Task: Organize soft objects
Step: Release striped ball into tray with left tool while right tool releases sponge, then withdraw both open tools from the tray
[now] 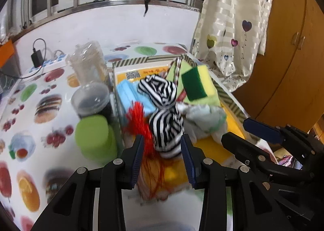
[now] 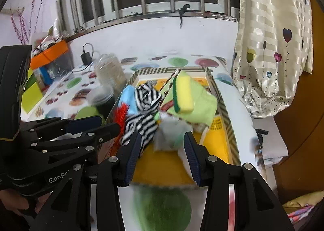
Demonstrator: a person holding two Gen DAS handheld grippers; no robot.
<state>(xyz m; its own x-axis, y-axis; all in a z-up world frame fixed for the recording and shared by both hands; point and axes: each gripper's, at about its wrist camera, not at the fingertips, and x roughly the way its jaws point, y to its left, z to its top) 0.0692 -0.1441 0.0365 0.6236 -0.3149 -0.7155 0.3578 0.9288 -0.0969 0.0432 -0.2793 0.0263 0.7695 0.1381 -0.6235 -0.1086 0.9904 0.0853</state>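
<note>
A shallow box with a striped rim [image 1: 232,100] [image 2: 228,127] and yellow floor holds soft things: a black-and-white striped cloth [image 1: 166,117] [image 2: 145,109], a yellow-green sponge [image 1: 197,83] [image 2: 184,95] on a light green cloth [image 2: 200,107], a blue mask [image 1: 129,93], a red tassel [image 1: 137,121] and a pale grey-green cloth [image 1: 204,119] [image 2: 172,133]. My left gripper [image 1: 163,146] is open, its fingers on either side of the striped cloth's near end. My right gripper [image 2: 162,146] is open over the pale cloth.
Left of the box stand a green-lidded jar [image 1: 95,135], a dark jar with a clear lid [image 1: 91,99] and a clear plastic container [image 1: 89,61]. A power strip with charger [image 1: 40,59] lies at the back. A curtain [image 2: 273,48] and wooden cabinet [image 1: 283,59] are to the right.
</note>
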